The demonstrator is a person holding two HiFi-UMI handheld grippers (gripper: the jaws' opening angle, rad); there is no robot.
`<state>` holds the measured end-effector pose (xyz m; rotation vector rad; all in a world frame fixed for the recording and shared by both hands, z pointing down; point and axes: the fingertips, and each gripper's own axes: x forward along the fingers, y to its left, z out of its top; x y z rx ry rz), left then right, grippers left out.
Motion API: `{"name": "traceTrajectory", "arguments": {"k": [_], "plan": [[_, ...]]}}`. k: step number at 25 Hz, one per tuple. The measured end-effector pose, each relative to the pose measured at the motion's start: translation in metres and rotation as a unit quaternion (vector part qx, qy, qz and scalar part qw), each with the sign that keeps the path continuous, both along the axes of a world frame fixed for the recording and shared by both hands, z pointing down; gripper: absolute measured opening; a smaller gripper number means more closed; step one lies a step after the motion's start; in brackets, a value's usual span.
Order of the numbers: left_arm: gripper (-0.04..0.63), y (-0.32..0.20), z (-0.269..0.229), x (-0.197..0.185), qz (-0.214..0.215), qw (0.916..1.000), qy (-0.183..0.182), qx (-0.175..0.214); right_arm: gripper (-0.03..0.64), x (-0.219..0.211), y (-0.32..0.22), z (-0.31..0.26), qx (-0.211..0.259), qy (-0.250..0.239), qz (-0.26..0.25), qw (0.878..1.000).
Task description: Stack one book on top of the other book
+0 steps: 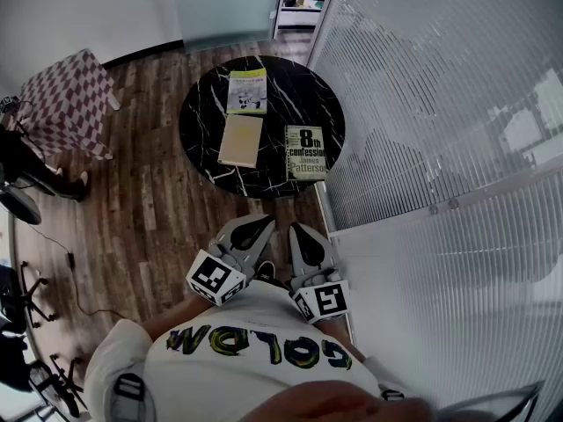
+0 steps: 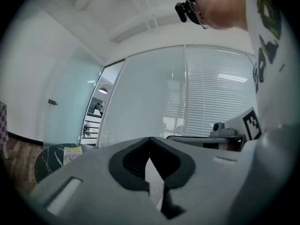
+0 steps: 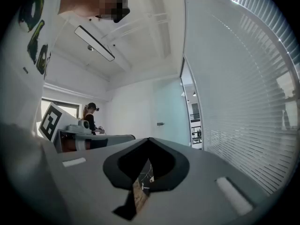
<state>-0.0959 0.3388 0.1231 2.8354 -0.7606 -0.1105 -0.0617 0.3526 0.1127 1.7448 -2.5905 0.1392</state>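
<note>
Three books lie apart on a round black marble table (image 1: 295,104): a yellow-green book (image 1: 247,90) at the far side, a plain tan book (image 1: 241,140) at the near left, and a dark book (image 1: 306,152) with "8th confession" on its cover at the near right. None rests on another. My left gripper (image 1: 255,229) and right gripper (image 1: 301,234) are held side by side close to my body, short of the table's near edge, both shut and empty. The left gripper view shows closed jaws (image 2: 150,140), with the table (image 2: 49,157) and the yellow-green book (image 2: 71,153) low at its left. The right gripper (image 3: 149,141) shows closed jaws too.
A glass wall with white blinds (image 1: 422,104) runs along the table's right side. A small table with a checked cloth (image 1: 66,95) stands at the far left on the wooden floor (image 1: 149,209). An office chair base (image 1: 26,297) is at the left. Another person (image 3: 89,117) stands in the background.
</note>
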Motion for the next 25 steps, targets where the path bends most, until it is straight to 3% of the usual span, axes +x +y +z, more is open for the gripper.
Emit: {"name": "traceTrajectory", "arguments": {"k": [25], "plan": [[0.002, 0.003, 0.013, 0.071, -0.036, 0.9987, -0.012, -0.032, 0.0, 0.073, 0.003, 0.013, -0.024, -0.019, -0.042, 0.999]]}}
